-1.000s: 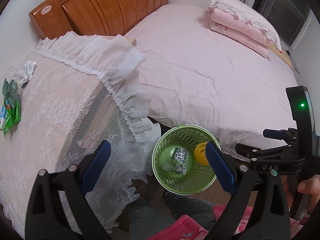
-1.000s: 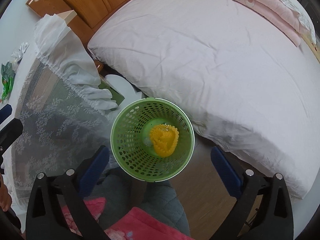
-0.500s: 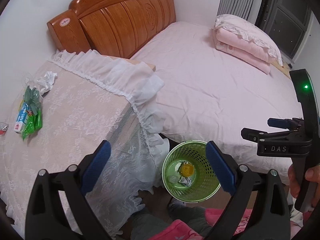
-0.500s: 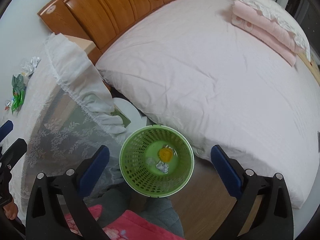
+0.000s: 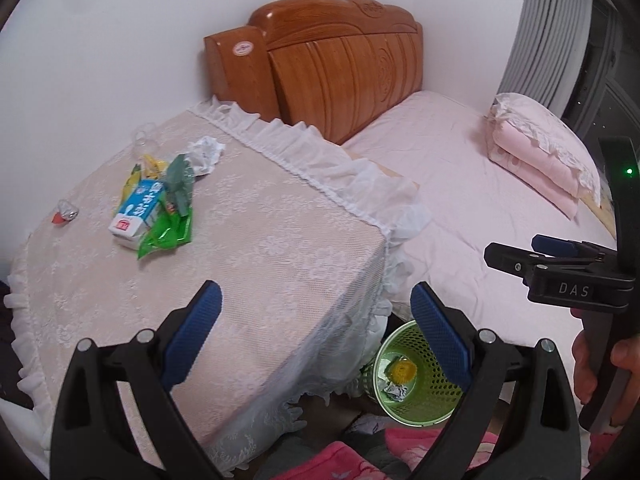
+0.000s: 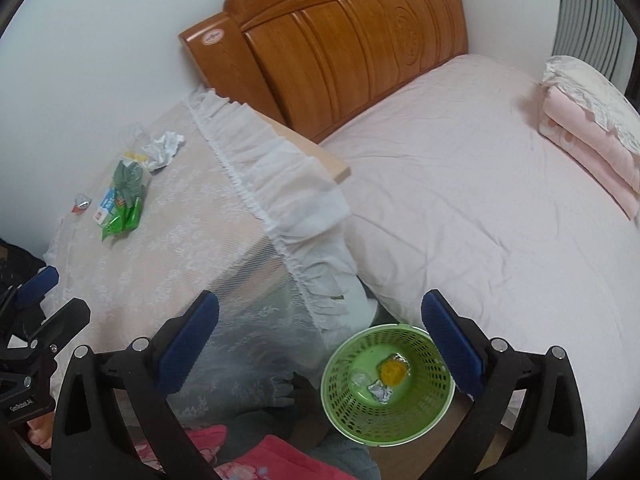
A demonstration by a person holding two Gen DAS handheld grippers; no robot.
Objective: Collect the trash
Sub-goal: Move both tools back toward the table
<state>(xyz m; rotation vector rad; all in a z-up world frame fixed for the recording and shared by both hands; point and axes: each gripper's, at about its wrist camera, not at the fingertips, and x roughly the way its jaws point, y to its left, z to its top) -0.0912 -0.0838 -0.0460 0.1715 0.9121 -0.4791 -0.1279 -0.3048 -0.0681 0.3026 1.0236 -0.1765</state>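
Left wrist view: the left gripper (image 5: pixel 316 312) is held with fingers spread wide, nothing between them, above the lace-covered table (image 5: pixel 260 248). A blue-and-white milk carton (image 5: pixel 136 214) and green plastic wrappers (image 5: pixel 170 226) are seen at ten o'clock. The right gripper (image 6: pixel 320 328) is likewise wide apart and unloaded; the green perforated plastic basket (image 6: pixel 340 400), holding a yellow wrapper (image 6: pixel 393 371) and crumpled foil (image 6: pixel 380 392), lies at five o'clock.
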